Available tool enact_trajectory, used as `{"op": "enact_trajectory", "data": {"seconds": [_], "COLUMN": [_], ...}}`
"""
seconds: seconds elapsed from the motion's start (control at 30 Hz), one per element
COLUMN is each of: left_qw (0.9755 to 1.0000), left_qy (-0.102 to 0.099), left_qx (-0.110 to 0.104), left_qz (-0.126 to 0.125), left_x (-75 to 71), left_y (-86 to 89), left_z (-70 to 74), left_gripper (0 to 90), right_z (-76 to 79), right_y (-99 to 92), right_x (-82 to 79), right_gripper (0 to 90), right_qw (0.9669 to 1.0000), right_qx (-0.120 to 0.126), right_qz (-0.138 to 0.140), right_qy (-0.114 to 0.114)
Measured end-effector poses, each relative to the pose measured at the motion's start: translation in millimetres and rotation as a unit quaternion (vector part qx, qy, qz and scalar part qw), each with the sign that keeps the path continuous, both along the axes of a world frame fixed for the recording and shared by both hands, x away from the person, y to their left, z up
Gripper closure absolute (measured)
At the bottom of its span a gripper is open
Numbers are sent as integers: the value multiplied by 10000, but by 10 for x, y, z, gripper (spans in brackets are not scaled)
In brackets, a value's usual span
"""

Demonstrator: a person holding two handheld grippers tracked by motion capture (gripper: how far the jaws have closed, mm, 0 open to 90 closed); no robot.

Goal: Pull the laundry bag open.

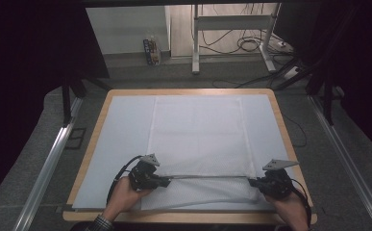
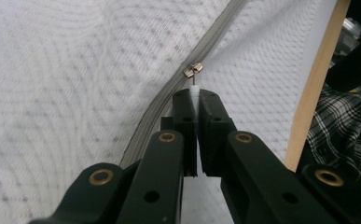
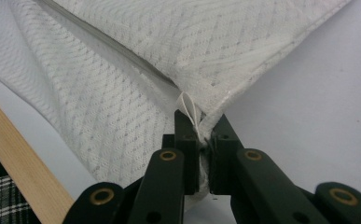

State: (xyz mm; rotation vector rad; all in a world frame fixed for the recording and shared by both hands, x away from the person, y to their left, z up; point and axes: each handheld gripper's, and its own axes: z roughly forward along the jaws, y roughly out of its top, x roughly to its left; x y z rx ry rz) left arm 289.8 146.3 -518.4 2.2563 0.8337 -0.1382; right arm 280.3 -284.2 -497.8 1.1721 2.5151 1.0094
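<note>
At table's near edge: left gripper [image 2: 196, 100] clamped on zipper pull [image 2: 194, 88]; right gripper [image 3: 201, 126] pinching white cover [image 1: 198, 134] corner, zipper [image 1: 207, 176] taut between.

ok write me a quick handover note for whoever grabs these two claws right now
Left claw: shut on the zipper pull, at the left end of the zipper.
Right claw: shut on the cover's corner, at the zipper's right end.
White mesh cover lies flat on the table, zipper along its near side.
Done: both grips set, zipper line held straight.
Left: probably run the pull along the zipper; keep the right grip.
</note>
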Motion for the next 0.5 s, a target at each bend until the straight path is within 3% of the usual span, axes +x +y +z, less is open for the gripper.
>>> {"op": "enact_trajectory", "data": {"seconds": [0.5], "left_qw": [9994], "left_qy": [-36], "left_qx": [45], "left_qz": [353], "left_x": [-105], "left_y": [306], "left_z": [7], "left_gripper": [877], "right_z": [0], "right_y": [-6], "right_x": [3], "right_gripper": [840], "right_qw": [10000], "right_qx": [-66], "right_qz": [-35], "right_qy": [33]}}
